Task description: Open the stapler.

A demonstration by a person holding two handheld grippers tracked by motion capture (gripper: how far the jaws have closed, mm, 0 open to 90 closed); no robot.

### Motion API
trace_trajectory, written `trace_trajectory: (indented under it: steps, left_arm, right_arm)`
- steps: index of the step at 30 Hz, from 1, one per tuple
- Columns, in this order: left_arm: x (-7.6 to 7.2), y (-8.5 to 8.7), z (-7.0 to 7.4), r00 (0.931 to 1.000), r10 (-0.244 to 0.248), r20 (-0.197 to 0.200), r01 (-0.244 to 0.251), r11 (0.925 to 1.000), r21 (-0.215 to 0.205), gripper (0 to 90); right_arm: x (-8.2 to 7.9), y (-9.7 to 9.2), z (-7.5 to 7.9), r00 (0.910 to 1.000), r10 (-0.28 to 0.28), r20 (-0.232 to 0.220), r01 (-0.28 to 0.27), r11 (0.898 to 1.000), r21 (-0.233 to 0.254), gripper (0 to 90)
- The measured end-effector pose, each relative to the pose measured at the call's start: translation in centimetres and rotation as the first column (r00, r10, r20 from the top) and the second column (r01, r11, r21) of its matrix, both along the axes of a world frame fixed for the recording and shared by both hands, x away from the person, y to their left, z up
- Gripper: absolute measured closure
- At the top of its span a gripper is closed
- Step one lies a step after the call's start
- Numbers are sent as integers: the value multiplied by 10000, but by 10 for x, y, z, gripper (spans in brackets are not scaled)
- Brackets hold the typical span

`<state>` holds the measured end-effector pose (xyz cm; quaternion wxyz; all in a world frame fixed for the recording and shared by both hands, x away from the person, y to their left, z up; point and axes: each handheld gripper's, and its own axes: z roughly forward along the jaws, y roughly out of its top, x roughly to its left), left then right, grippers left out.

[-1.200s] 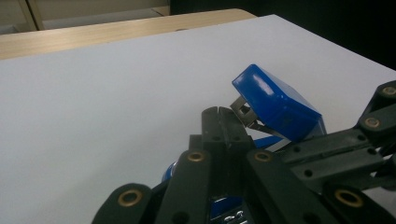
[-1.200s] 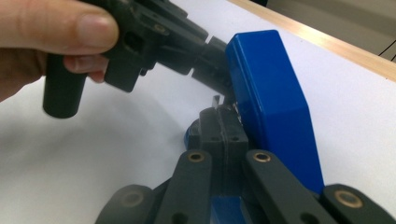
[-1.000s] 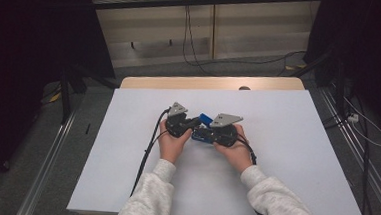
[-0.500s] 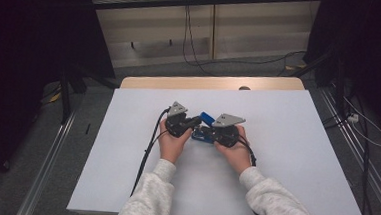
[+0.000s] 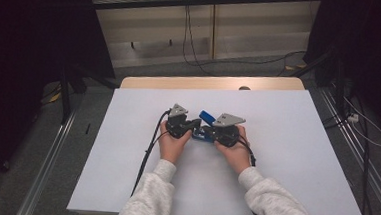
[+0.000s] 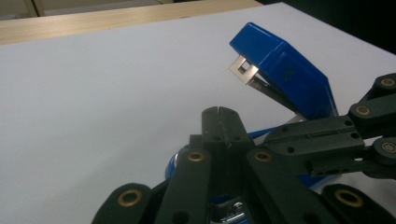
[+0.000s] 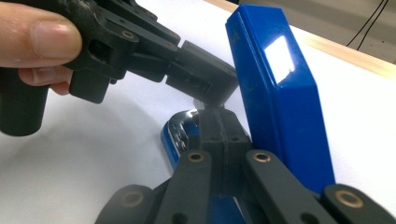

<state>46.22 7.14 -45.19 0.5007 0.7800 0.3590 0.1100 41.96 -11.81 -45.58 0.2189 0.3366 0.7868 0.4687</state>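
Both tongs are clenched with their tips pressed together. The left tongs (image 6: 219, 122) and right tongs (image 7: 219, 122) meet over the chrome base of a blue stapler (image 5: 206, 116), whose lid stands tilted open, mid-counter (image 5: 300, 159). Whether either pinches the base I cannot tell. To do this well, pin the base firmly with one pair, and push the lid slowly, lest it slide.
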Motion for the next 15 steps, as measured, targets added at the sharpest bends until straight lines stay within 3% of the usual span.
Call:
trace_trajectory:
  steps: [8,13,15]
  left_arm:
    - [-1,1,-6,9998,-56,-180,61,9997,247,900]
    - [-1,4,-9,9997,16,-237,-18,10000,-67,900]
    - [-2,4,-8,9999,12,-133,-11,10000,98,900]
  right_arm:
    - [-6,11,-1,9972,-661,355,678,9965,-495,900]
    - [-8,11,1,9948,-867,538,903,9935,-695,900]
    - [-8,11,2,9943,-919,548,955,9932,-670,900]
